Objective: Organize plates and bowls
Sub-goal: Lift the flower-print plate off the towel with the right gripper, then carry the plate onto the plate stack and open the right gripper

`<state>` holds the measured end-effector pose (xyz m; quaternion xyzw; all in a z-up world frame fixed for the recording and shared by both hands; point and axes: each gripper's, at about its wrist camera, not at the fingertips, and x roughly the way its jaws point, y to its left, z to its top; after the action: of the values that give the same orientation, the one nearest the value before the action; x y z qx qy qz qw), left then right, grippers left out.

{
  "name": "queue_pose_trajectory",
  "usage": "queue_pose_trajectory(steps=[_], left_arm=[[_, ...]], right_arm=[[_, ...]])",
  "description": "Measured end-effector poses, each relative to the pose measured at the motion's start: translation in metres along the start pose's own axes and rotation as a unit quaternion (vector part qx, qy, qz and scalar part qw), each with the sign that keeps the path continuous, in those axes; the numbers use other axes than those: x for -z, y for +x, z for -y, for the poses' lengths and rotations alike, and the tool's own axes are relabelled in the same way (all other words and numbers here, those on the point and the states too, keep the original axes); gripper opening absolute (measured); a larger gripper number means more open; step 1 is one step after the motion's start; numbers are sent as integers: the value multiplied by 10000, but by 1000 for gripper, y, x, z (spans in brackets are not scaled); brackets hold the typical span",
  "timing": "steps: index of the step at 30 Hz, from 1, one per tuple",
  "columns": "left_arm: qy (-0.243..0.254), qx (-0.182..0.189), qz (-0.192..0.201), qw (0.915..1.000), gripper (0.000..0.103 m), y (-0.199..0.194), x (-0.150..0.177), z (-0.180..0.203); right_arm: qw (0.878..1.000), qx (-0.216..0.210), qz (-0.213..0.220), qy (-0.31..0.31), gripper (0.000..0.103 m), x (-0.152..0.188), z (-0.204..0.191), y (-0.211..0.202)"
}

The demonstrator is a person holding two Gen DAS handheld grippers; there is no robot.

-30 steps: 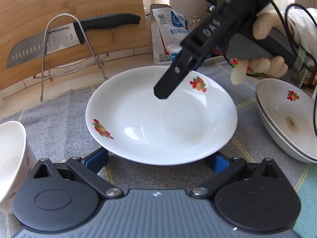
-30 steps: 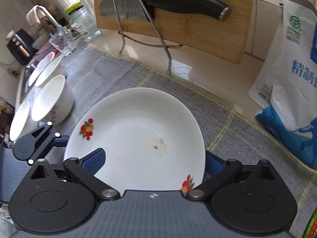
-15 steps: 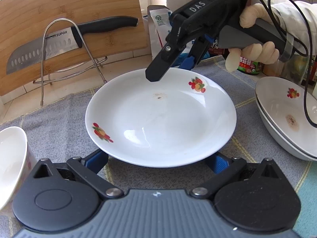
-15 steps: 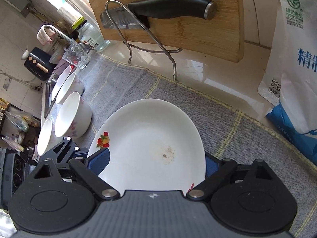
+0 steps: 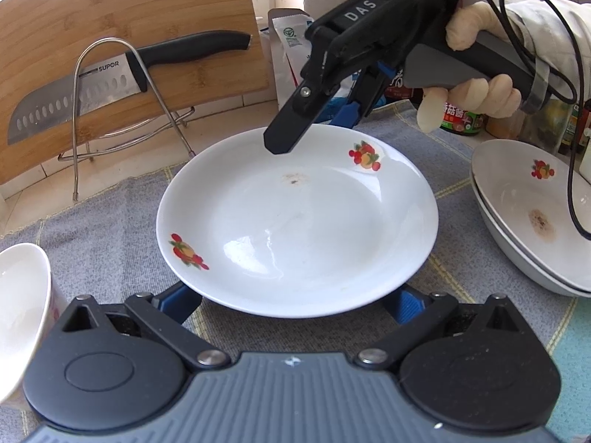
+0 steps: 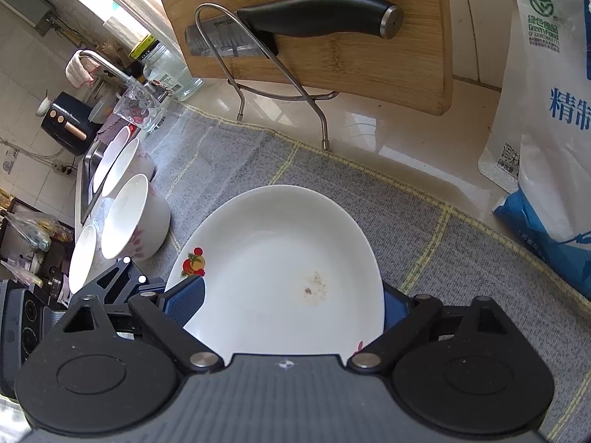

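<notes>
Left gripper nearest, jaws wide and not clamped, just been closing slightly, blue fingers tucked under the near rim of the white plate on either side, no pad seen pressing on it. Plate flat on the grey checked cloth spread over the counter, two fruit decals on the rim, small brown smudge toward the far side. White bowl just left of the left gripper, partly cut off by the frame edge. Stack of two matching plates to the right of the centre plate, apart from it, brown stain inside the top one. Right gripper angled down at the far rim of the centre plate, held in a gloved hand, jaws apart and just been closing, rim between them, one finger over the plate's inside and the other beyond the edge, no firm pinch visible. Several more white bowls in a row toward the sink side in the right wrist view. Beyond the cloth, wire rack carrying a black-handled knife, leaning wooden cutting board behind it. White and blue pouch standing right of the board. Red-labelled jar behind the hand. Faucet far off at the sink.
</notes>
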<state>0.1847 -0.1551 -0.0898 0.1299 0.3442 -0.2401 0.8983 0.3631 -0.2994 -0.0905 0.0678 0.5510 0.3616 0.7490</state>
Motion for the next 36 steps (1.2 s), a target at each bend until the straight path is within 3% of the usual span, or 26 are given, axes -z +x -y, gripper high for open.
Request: queue_pose_trajectory(steps=[20, 36], left_arm=[[246, 154, 10, 9996, 101, -39, -13, 3], [739, 607, 132, 9953, 102, -72, -21, 27]], right_arm=[[9991, 97, 419, 53, 98, 26, -35, -30], [9942, 363, 924, 408, 98, 79, -56, -71]])
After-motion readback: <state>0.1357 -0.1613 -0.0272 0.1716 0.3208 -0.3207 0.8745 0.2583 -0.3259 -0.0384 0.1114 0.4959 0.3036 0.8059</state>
